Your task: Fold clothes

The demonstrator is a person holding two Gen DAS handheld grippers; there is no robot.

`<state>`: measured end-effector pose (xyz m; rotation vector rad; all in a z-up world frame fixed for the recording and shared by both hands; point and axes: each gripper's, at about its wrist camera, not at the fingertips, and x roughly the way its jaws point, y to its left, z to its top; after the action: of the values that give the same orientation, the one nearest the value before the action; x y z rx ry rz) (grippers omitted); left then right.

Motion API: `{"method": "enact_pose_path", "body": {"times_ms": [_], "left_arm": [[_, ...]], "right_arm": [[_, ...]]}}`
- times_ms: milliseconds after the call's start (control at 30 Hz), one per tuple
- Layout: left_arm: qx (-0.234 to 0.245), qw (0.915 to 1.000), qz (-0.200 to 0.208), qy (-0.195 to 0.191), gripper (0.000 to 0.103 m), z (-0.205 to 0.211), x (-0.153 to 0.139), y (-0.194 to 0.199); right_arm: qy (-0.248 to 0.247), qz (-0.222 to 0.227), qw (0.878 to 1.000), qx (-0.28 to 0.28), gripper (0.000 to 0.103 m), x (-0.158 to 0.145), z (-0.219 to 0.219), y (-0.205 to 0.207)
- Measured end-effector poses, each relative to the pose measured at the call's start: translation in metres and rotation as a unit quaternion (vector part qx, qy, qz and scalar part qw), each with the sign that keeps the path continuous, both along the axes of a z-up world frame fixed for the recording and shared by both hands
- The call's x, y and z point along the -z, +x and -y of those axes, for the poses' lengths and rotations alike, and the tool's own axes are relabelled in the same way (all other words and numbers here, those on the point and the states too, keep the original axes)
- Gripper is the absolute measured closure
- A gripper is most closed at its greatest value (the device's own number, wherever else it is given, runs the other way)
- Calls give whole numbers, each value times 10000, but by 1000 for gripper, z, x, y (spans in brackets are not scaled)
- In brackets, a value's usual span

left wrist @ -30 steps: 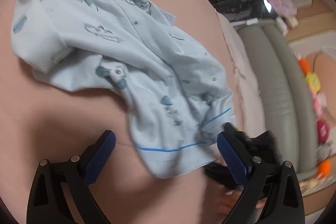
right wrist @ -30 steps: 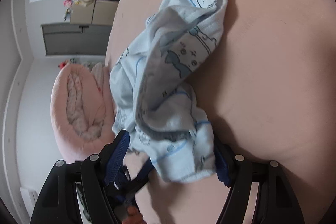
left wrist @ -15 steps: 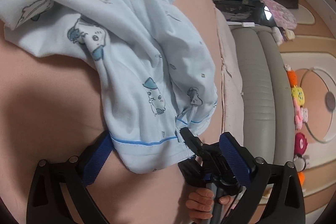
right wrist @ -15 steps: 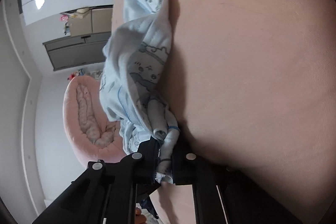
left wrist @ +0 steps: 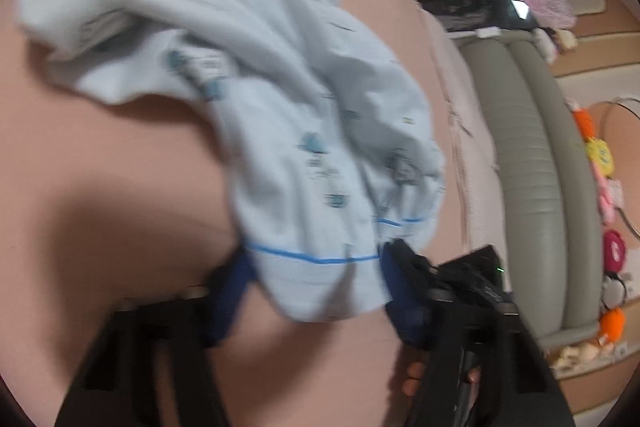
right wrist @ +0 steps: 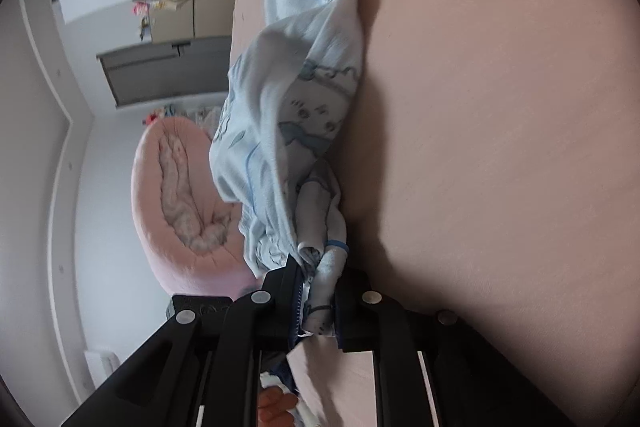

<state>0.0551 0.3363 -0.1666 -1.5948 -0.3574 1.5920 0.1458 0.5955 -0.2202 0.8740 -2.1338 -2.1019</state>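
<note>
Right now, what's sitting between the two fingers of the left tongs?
The blue-striped hem of the light blue garment hangs between the open left tongs, as the left wrist view shows.

The pale blue printed garment (right wrist: 304,131) is soft, matt knit cloth with a blue stitched hem line. The pink bed surface (right wrist: 500,147) is smooth, matt fabric. The grey padded bumper (left wrist: 532,163) looks like slightly glossy, ribbed leatherette.
</note>
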Motion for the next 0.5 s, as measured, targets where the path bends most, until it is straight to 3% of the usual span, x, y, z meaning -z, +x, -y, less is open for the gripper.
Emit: {"method": "enact_pose_path", "body": {"times_ms": [33, 133, 233, 333, 433, 500], "left_arm": [[-76, 9999, 71, 11, 79, 4, 4, -2], [-168, 9993, 278, 208, 88, 14, 14, -7], [-213, 9983, 383, 377, 89, 20, 19, -8], [-116, 9993, 91, 351, 89, 23, 16, -3], [-106, 9993, 44, 349, 90, 26, 15, -2], [-118, 9992, 99, 367, 90, 29, 17, -3]], "right_arm": [[18, -24, 10000, -56, 93, -1, 0, -1], [161, -47, 9996, -221, 93, -2, 1, 0], [298, -35, 9990, -334, 92, -3, 3, 2], [206, -72, 9988, -432, 86, -3, 3, 2], [94, -314, 9976, -615, 68, -5, 5, 3], [155, -437, 9966, -687, 44, -10, 8, 0]]}}
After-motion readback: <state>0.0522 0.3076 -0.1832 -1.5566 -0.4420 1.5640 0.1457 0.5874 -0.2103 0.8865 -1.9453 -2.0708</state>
